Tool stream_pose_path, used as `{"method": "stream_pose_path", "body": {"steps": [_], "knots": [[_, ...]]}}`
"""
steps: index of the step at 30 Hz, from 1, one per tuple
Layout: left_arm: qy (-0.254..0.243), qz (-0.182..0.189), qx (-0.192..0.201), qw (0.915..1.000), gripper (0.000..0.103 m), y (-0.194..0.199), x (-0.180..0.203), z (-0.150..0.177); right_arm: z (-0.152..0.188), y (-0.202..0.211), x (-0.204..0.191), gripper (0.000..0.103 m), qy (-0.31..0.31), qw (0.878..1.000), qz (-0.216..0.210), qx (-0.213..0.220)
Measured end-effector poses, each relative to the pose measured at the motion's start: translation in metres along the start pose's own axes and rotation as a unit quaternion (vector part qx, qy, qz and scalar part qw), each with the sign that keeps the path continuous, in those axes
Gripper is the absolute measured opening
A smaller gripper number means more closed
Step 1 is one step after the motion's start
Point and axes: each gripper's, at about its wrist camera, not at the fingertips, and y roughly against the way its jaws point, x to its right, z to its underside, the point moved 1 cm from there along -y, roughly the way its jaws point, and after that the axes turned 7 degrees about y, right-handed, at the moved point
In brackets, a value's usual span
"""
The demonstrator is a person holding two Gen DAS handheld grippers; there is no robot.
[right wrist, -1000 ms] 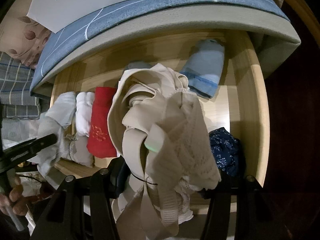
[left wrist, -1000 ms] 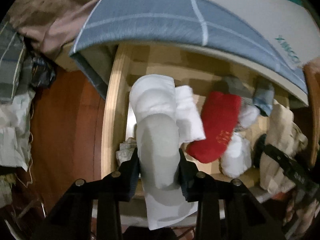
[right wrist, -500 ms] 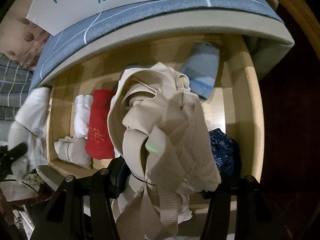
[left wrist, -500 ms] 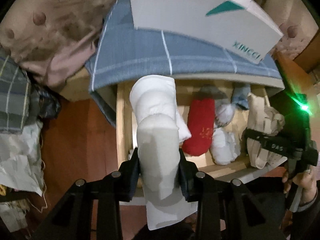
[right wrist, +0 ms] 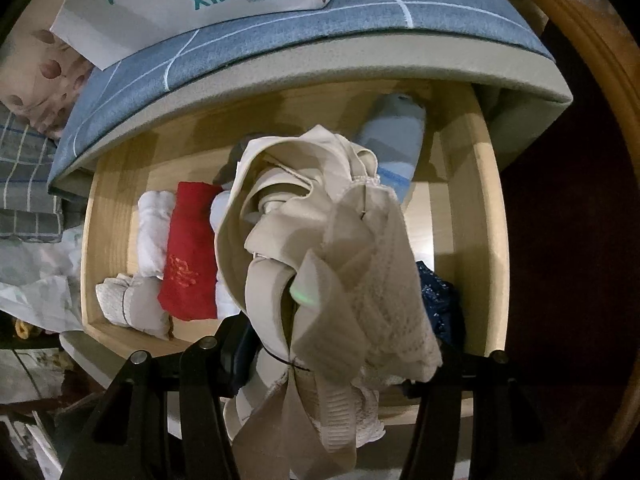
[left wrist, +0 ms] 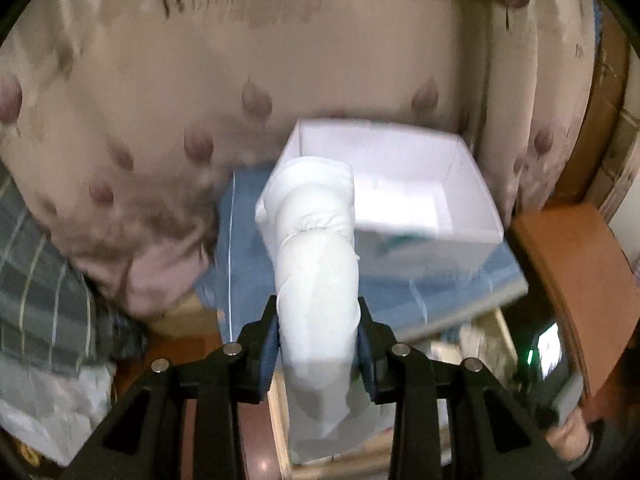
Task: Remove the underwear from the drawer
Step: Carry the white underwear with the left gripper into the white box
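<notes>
Left wrist: jaws clamp white roll (left wrist: pixel 318 280); right holds beige bundle (right wrist: pixel 320 248).

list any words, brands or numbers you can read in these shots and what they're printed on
"XINCCI", in teal capitals on the side of the white shoe box that lies on the blue bedsheet, right wrist view.
A smaller teal line sits under it; it looks like "VOGUE SHOES" but is too small to be sure.
Orange embroidery on the red folded garment in the drawer: no legible text.
Left wrist view: the box's print is blurred and unreadable.
</notes>
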Motion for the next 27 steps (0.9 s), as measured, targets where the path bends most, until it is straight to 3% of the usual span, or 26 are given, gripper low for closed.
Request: {"method": "stream_pose_path", "body": {"steps": [5, 12, 20, 27], "knots": [[-0.029, -0.011, 0.036, 0.9989, 0.034, -0.019, 0.012, -0.052, 0.000, 0.000, 0.001, 0.052, 0.001, 1.000, -0.001, -0.002], [-0.039, -0.022, 0.022, 0.9988, 0.034, -0.079, 0.012, -0.096, -0.002, -0.003, -0.001, 0.052, 0.004, 1.000, -0.007, -0.006], [-0.021, -0.043, -0.023, 0.9986, 0.034, -0.155, 0.007, -0.103, -0.002, -0.003, -0.001, 0.052, 0.011, 1.000, -0.015, -0.006], [0.006, -0.058, -0.056, 0.9967, 0.034, -0.199, 0.000, -0.107, -0.003, -0.006, -0.003, 0.052, 0.012, 1.000, -0.020, -0.012]]}}
